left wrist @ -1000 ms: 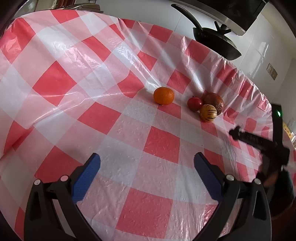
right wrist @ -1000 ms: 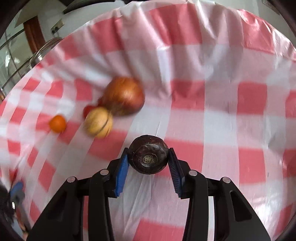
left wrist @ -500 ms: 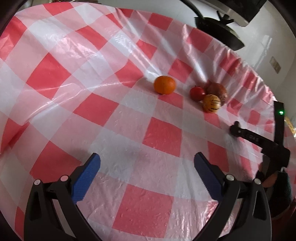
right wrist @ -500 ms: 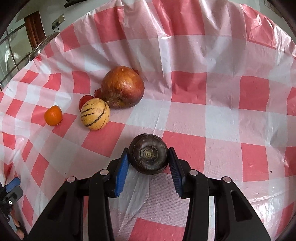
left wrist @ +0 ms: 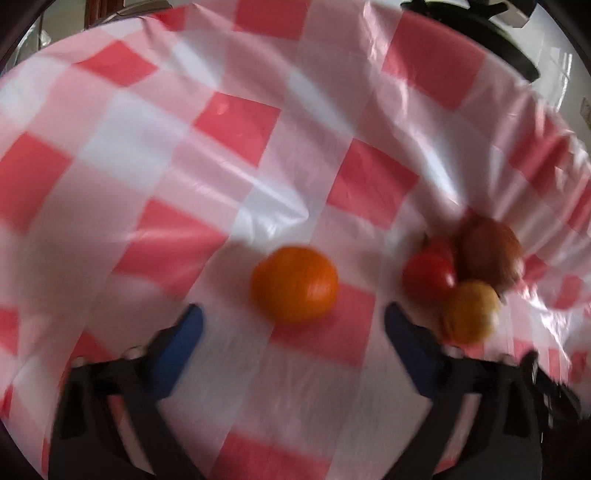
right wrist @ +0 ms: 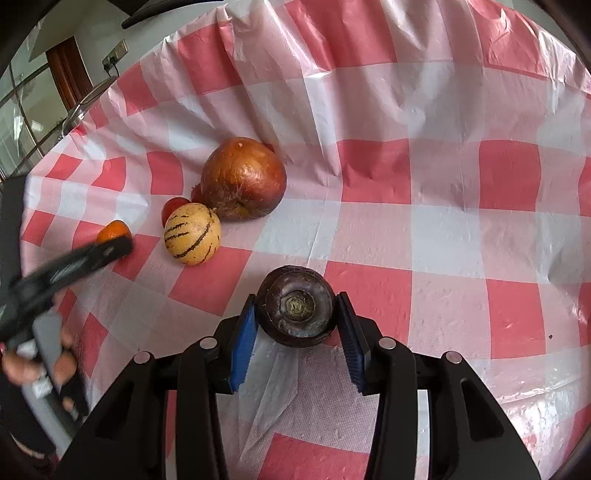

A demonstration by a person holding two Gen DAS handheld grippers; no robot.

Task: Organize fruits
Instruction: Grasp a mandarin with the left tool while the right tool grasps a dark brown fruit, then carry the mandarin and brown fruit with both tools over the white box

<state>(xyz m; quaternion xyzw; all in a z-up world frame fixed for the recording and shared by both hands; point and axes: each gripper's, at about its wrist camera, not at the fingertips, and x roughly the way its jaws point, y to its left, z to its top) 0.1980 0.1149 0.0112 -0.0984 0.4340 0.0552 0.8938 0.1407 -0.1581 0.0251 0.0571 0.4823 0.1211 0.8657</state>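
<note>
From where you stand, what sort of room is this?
Most likely a home kitchen or dining corner. A table wears a red-and-white checked plastic tablecloth with fruit on it, a dark frying pan sits beyond its far edge, and a wooden door shows behind.

An orange [right wrist: 113, 231] lies left of the clustered melon [right wrist: 192, 234], tomato [right wrist: 173, 208] and pomegranate [right wrist: 243, 179].

The surface [right wrist: 436, 236] is covered by a glossy, wrinkled plastic cloth of red and white checks. Near its far edge a large brownish-red round fruit [right wrist: 243, 179], a yellow fruit with dark stripes [right wrist: 192, 234] and a small red fruit [right wrist: 173, 207] are clustered, touching. A round orange fruit [left wrist: 294, 283] is set apart beside them.
</note>
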